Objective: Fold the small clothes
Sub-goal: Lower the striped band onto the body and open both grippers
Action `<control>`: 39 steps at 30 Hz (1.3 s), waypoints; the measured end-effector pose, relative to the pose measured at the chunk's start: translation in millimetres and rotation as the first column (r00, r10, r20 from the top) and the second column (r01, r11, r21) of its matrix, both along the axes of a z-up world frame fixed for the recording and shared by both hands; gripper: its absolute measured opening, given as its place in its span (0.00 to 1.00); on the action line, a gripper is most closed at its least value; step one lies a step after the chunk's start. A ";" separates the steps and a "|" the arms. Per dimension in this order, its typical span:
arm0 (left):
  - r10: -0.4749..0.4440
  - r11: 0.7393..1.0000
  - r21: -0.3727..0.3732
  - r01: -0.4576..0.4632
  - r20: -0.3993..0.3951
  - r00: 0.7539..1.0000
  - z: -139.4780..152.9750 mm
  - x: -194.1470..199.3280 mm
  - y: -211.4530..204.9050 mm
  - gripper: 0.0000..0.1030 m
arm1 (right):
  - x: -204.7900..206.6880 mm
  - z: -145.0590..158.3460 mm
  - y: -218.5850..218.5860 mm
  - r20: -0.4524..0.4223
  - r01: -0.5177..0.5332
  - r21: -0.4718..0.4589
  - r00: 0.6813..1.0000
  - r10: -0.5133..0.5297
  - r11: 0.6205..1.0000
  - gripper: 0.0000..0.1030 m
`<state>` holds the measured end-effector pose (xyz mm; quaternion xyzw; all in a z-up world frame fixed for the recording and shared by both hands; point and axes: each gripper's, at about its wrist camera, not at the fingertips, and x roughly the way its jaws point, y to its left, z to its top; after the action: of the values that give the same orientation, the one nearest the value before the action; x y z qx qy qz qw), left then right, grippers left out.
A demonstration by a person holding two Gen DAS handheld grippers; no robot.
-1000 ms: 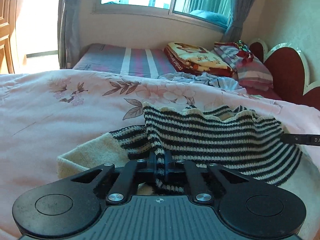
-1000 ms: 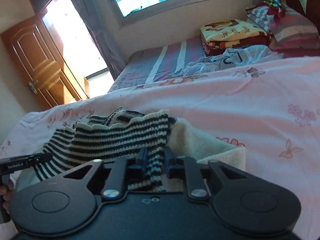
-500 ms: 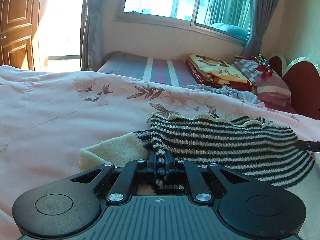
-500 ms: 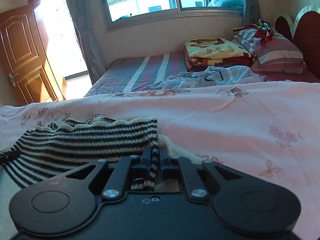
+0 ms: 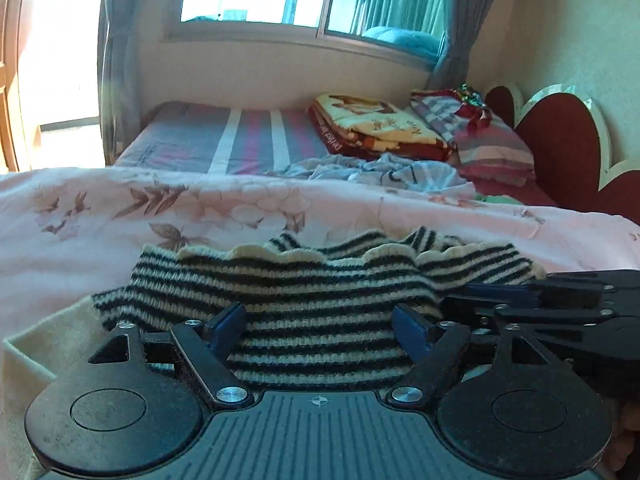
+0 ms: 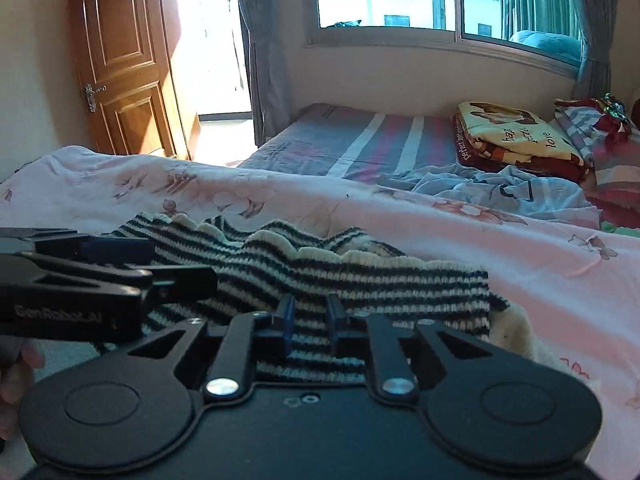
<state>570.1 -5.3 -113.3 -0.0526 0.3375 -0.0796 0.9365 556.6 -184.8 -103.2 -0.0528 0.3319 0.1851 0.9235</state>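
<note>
A small black-and-cream striped knit garment [image 5: 320, 300] with a cream part [image 5: 36, 344] lies folded over on the pink floral bedspread [image 5: 160, 208]. My left gripper [image 5: 320, 326] is wide open just above the striped knit, fingers apart on either side of it. My right gripper [image 6: 310, 318] has its jaws partly apart with a narrow gap over the same garment [image 6: 360, 284]. Each gripper shows in the other's view: the right one [image 5: 560, 312] at right, the left one [image 6: 100, 276] at left.
Behind the bedspread lies a striped mattress [image 5: 248, 140] with a crumpled blue cloth [image 5: 380, 172], a folded yellow-red blanket [image 5: 376, 128] and stacked pillows [image 5: 488, 144]. A red headboard [image 5: 568, 148] stands at right. A wooden door [image 6: 124, 64] and window are beyond.
Both grippers have let go of the striped garment: the left has opened wide, the right has opened slightly. The garment now rests lower on the bed, and the grippers are closer together.
</note>
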 end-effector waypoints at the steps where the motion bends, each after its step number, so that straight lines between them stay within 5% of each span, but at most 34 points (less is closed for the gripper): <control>1: 0.020 1.000 -0.004 -0.020 0.011 1.000 0.5 -3.0 6.9 0.77 | 0.5 -0.4 -4.6 0.008 0.012 -0.033 1.000 -0.012 0.999 0.21; 3: 0.067 0.992 0.100 -0.071 0.042 0.997 -0.7 -11.5 22.9 0.77 | 4.1 -0.8 -31.9 0.047 0.114 -0.110 0.993 -0.110 0.987 0.21; 6: 0.058 0.997 0.054 -0.060 0.027 0.998 -4.5 -14.7 53.2 0.68 | 11.2 -1.2 -74.8 0.004 0.140 0.000 0.990 -0.140 0.990 0.11; 9: 0.044 0.986 0.157 -0.050 0.040 0.998 1.3 -17.5 37.7 0.69 | 3.7 4.6 -64.2 0.026 0.129 -0.042 0.991 -0.128 0.991 0.11; 13: 0.006 0.995 0.099 -0.017 0.109 0.994 22.4 -55.1 20.2 0.69 | -42.7 25.5 -55.0 0.109 0.083 0.040 0.990 -0.087 0.996 0.48; 16: -0.036 0.993 0.116 0.024 0.103 0.994 20.3 -73.7 -5.3 0.71 | -66.6 21.3 -34.1 0.077 -0.017 0.058 0.997 0.013 0.998 0.45; 19: -0.042 0.995 0.094 0.036 0.061 0.997 8.2 -81.2 -21.5 0.71 | -78.7 8.1 -4.0 0.045 -0.090 -0.003 0.995 0.090 0.996 0.38; 22: -0.017 0.995 0.096 0.011 0.059 0.998 1.9 -87.8 -15.6 0.73 | -86.1 1.2 0.2 0.071 -0.094 -0.072 0.993 0.099 0.993 0.42; 27: 0.089 0.985 0.139 -0.098 0.067 0.994 -0.5 -111.8 36.2 0.73 | -85.8 0.4 -62.8 0.103 0.128 -0.122 0.988 -0.116 0.984 0.44; 29: 0.099 0.986 0.129 -0.107 0.064 0.993 -3.5 -117.4 53.2 0.73 | -84.5 -2.8 -90.5 0.057 0.161 -0.032 0.986 -0.159 0.986 0.58; 31: 0.102 0.986 0.123 -0.108 0.055 0.993 1.5 -115.2 55.9 0.73 | -84.1 1.5 -90.1 0.047 0.179 -0.016 0.983 -0.178 0.984 0.58; 34: 0.105 0.990 0.084 -0.113 0.094 0.990 19.0 -125.1 46.2 0.73 | -101.7 21.8 -76.0 0.099 0.181 0.047 0.978 -0.185 0.982 0.38; 39: -0.002 0.998 0.068 -0.005 0.101 0.995 15.3 -146.6 1.9 0.73 | -132.2 22.4 -20.3 0.119 0.006 0.015 0.993 -0.008 1.000 0.34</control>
<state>423.5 -3.5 -98.0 -0.0170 0.2921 -0.0699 0.9537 424.4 -205.1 -80.8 -0.0558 0.2750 0.1807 0.9427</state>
